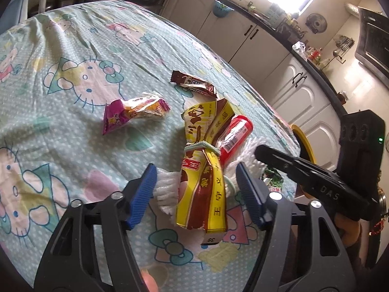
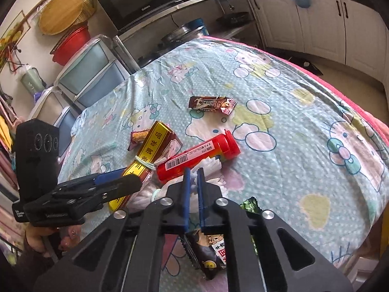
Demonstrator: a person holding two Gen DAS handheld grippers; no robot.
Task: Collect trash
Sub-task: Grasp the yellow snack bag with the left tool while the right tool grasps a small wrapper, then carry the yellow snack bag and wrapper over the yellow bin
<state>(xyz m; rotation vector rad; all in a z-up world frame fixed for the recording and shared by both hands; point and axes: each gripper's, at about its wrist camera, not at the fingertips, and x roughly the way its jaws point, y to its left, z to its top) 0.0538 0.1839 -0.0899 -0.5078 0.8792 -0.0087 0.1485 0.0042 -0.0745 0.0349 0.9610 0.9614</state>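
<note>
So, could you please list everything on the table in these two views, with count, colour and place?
yellow-and-brown packet: one, tied with a pale green string, near edge, between the left gripper's fingers
red tube: one, red with a barcode label, beside the packet
white netting: one, white, under the packet and tube
brown bar wrapper: one, brown, farther back
purple wrapper: one, purple and orange, left of the packet
green wrapper: one, green, near edge
dark snack packet: one, under the right gripper
tablecloth: one, pale blue, cartoon cats
left gripper: blue pads, apart, not touching the packet
right gripper: shut on netting
</note>
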